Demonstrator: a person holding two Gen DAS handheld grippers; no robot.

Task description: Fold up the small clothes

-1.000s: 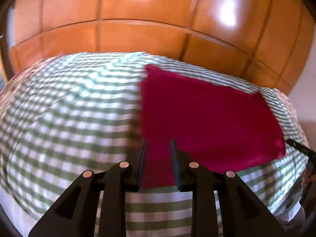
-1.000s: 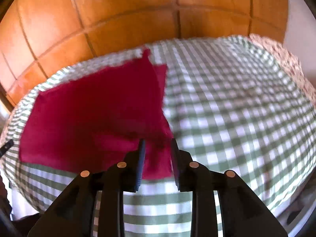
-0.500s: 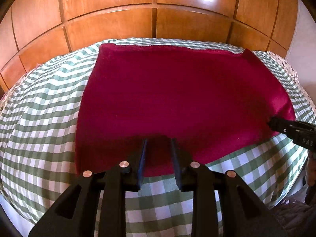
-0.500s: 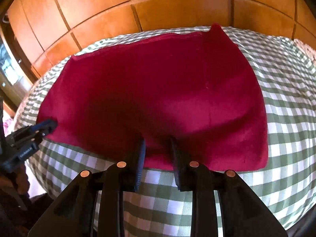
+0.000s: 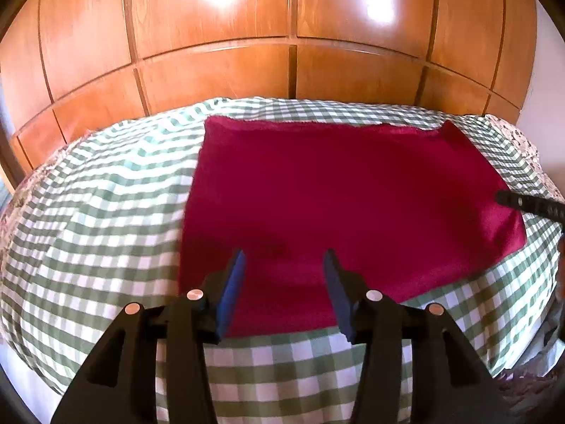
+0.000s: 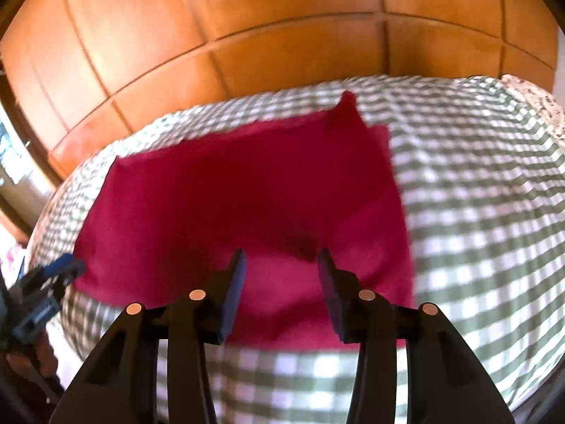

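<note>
On the green-and-white checked bedcover (image 5: 106,219), in front of wood panelling (image 5: 219,70): red cloth (image 5: 335,205) spread nearly flat, near edge close to the bed's front.

Far left of the right wrist view: left gripper's black and blue tip just off the cloth's left corner, a hand partly seen beneath it.

Left wrist view, left portion: bare checked cover. Centre: left gripper (image 5: 284,265) over the cloth's near left corner, jaws opening, moderately apart, blue pads (image 5: 231,293) clear of the fabric; cloth lying below the gap, not pinched. Right edge: tip of the right gripper reaching in at the cloth's right side, contact not discernible.

Right wrist view, blurred. Centre: right gripper (image 6: 280,265) over the cloth's (image 6: 247,194) near right portion, jaws opening, moderately apart; fabric visible under the gap, apparently not clamped, though blur limits certainty. Far right corner of the cloth raised in a small peak, with a second layer showing just beside it. Right portion: bare checked cover.
</note>
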